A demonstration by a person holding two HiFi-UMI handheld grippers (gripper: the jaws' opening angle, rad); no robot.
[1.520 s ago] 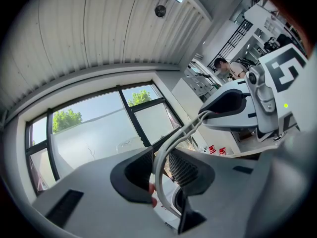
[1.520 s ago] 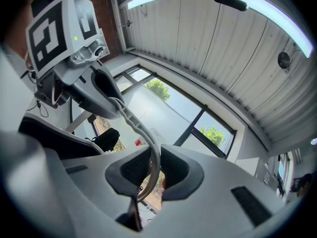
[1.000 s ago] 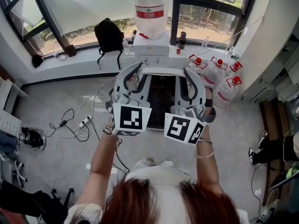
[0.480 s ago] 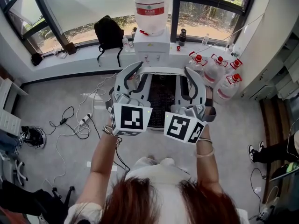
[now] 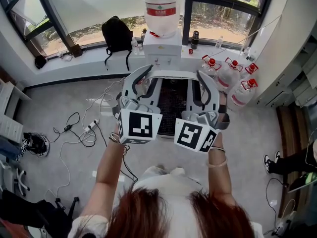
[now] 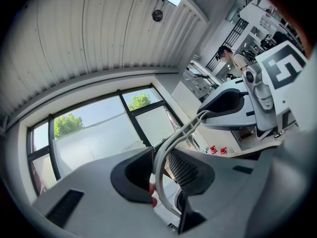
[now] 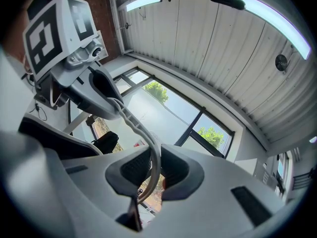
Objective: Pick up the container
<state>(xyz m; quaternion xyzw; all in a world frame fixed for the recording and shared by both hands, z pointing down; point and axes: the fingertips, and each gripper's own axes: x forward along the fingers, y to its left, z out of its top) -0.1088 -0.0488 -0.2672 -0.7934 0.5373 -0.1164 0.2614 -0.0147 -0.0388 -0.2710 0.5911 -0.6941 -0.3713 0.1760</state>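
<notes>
The container (image 5: 171,75) is a white-rimmed basket with a dark mesh bottom, held in the air in front of the person, above the grey floor. My left gripper (image 5: 134,83) is shut on its left rim and my right gripper (image 5: 207,85) is shut on its right rim. In the left gripper view the thin white rim (image 6: 171,143) runs between the black pads of the left gripper (image 6: 159,171) and across to the right gripper (image 6: 233,103). In the right gripper view the same rim (image 7: 141,130) sits clamped in the right gripper (image 7: 154,171), with the left gripper (image 7: 94,90) at its far end.
A water dispenser (image 5: 162,46) with a big bottle (image 5: 160,6) stands at the window straight ahead. A black backpack (image 5: 117,33) leans on the sill to its left. Several red-capped water jugs (image 5: 229,77) stand on the floor at right. Cables (image 5: 79,130) trail across the floor at left.
Both grippers keep their hold on the basket in the same place. Only the head view drifts a little.
</notes>
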